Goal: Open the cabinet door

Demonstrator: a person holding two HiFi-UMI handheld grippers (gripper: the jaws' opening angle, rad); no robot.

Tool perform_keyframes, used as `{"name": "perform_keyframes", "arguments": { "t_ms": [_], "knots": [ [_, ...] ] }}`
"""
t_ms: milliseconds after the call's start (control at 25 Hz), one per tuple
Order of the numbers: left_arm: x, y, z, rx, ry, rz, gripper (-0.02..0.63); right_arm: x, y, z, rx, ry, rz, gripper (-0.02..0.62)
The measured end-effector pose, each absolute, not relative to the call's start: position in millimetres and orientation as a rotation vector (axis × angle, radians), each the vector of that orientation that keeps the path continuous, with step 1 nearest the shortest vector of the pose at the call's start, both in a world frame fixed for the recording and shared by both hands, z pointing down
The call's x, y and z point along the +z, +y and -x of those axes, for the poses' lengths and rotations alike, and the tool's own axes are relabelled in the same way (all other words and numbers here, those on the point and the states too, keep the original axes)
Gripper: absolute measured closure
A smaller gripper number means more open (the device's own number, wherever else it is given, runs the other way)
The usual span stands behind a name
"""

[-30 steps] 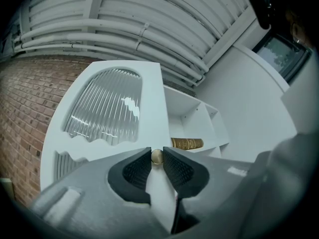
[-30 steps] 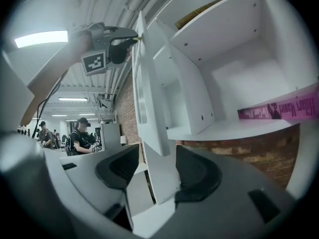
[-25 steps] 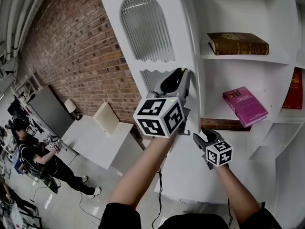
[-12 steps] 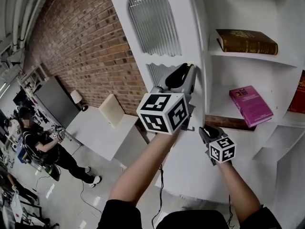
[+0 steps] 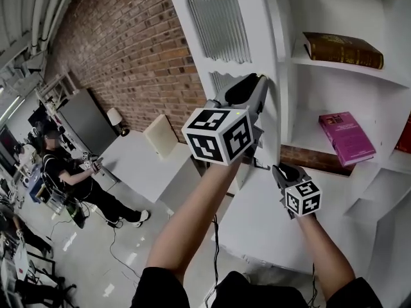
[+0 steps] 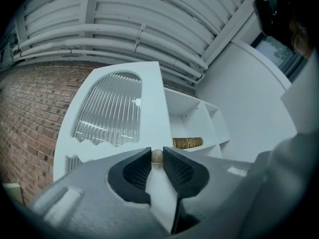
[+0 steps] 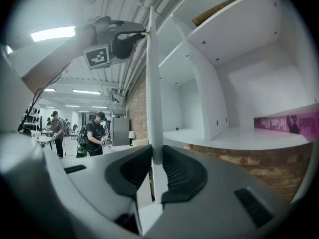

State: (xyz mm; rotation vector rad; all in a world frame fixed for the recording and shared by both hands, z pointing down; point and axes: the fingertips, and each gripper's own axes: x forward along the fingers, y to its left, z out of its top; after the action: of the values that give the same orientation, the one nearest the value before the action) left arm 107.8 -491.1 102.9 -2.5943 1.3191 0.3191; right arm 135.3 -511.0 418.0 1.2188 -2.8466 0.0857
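left gripper (image 6: 156,150) pinches the knob (image 6: 156,157); right gripper (image 7: 153,158), jaws just closing, clamps the cabinet door (image 7: 151,73) on its vertical edge below.

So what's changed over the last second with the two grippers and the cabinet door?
The right gripper has just been closing its jaws and now clamps the door by its edge, near the bottom. The left gripper stays shut on the knob, and the door stays open.
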Motion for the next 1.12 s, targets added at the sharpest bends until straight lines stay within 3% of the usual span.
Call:
{"name": "perform_keyframes", "arguments": {
  "t_ms": [1120],
  "knots": [
    [107,-443,-58,0.398,1.043,2.816,0.524,422,-458,-90,0.183,-2.727,-1.506,0.526]
  ]
}}
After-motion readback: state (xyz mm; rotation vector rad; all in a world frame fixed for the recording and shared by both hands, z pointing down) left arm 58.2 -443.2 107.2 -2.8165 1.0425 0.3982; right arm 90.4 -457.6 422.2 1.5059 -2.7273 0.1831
